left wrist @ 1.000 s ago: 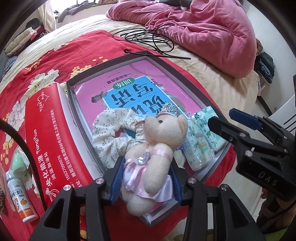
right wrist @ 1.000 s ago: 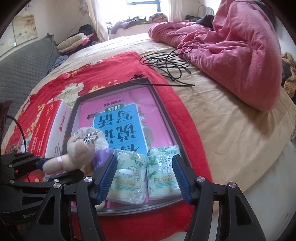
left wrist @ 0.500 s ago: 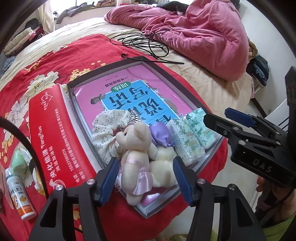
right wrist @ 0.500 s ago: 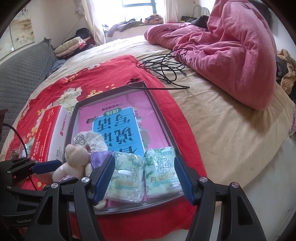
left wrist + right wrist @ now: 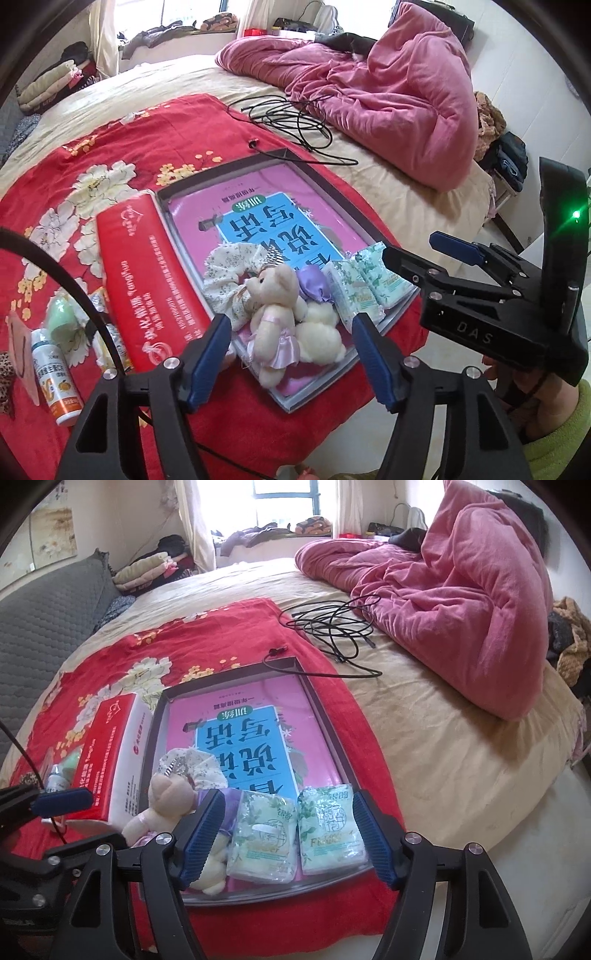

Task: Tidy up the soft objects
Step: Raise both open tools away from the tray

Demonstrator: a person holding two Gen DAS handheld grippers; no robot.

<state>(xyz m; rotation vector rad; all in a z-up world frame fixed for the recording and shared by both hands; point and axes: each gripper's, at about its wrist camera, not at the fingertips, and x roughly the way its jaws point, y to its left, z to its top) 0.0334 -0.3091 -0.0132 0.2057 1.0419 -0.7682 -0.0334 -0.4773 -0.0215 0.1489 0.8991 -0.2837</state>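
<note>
Left wrist view: the left gripper hangs above the near edge of the tray, jaws spread wide and gripping nothing. The teddy bear in a pink dress lies in the tray's near end, on top of a pink book. It touches a floral scrunchie on one side and a purple pouch on the other. Two green tissue packs sit side by side next to the pouch. A red box lies just beside the tray on the red floral cloth covering the bed.

Right wrist view: the right gripper hovers over the tissue packs, jaws spread and empty.
</note>
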